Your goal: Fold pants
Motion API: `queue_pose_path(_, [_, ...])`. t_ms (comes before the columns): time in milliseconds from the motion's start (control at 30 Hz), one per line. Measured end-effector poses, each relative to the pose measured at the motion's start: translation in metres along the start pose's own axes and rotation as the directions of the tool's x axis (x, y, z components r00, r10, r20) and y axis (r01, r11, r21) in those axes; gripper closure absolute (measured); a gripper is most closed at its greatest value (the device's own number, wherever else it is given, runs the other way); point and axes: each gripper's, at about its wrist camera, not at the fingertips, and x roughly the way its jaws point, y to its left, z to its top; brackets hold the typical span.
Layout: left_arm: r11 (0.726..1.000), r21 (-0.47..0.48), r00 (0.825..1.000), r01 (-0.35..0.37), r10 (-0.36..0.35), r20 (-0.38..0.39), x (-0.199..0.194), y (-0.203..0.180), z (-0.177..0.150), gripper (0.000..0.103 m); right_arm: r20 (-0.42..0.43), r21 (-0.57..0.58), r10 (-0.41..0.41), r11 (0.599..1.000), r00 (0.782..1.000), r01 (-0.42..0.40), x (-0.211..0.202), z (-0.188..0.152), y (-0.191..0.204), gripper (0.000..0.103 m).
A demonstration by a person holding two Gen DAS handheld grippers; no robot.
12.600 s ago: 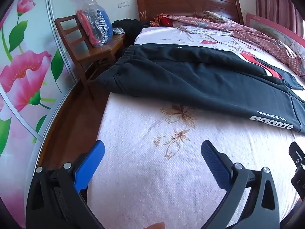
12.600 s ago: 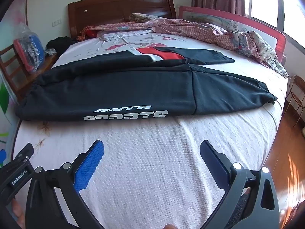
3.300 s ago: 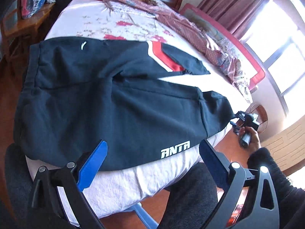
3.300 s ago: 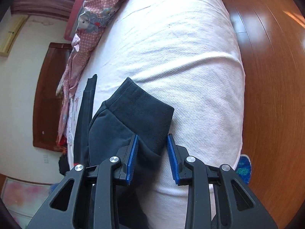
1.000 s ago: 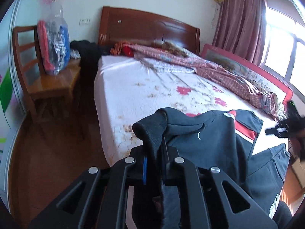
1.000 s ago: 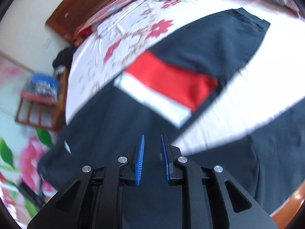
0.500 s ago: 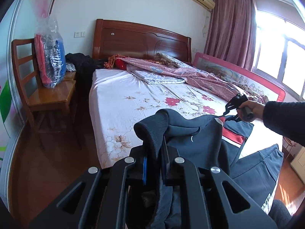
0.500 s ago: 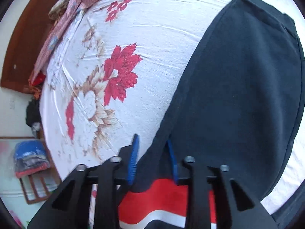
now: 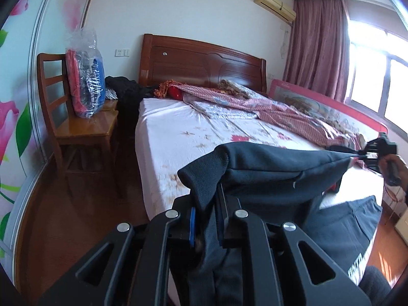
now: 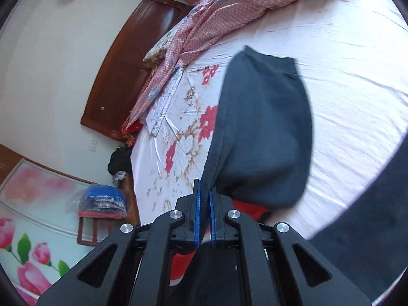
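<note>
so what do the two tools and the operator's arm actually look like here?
Both the left tool and the right tool have black skeletal linkage frames with triangular cutouts, silver round pivot bolts and blue ribbed finger pads. No cables or markings are visible. The operator's hand is bare.

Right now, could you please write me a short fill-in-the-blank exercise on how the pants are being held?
1. The left tongs are shut on the ribbed ____ of the pants.
2. The right tongs grip a pant leg whose free end hangs over the ____.
3. Beside the bed, a plastic bag rests on a wooden ____.
4. The panel next to the right tongs is ____.

Missing words: waistband; bed; chair; red
</note>
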Motion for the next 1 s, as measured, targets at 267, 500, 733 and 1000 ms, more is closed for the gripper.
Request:
queue_pose_path(267, [0.997,0.079,0.989,-0.006,0.018,-0.148,-0.031,-0.017,-0.065,0.089,-0.061,0.169,-0.131,0.976,0.989,0.14,-0.055,-0.108,-0.13,0.098])
queue_pose_path(500, [0.994,0.108,0.979,-0.026,0.047,-0.198,-0.043,-0.018,-0.089,0.088,-0.021,0.214,-0.109,0.971,0.994,0.111,-0.065,-0.131,-0.146,0.098])
queue_pose_path(733, [0.992,0.12,0.98,-0.021,0.044,-0.193,-0.05,-0.021,-0.093,0.087,-0.002,0.196,-0.123,0.973,0.992,0.121,-0.087,-0.128,-0.14,0.098])
queue_pose_path(1000, [0.994,0.11,0.97,-0.015,0.041,-0.238,-0.054,-0.013,-0.11,0.086,-0.04,0.245,-0.152,0.957,0.988,0.157,-0.09,-0.14,-0.161,0.098])
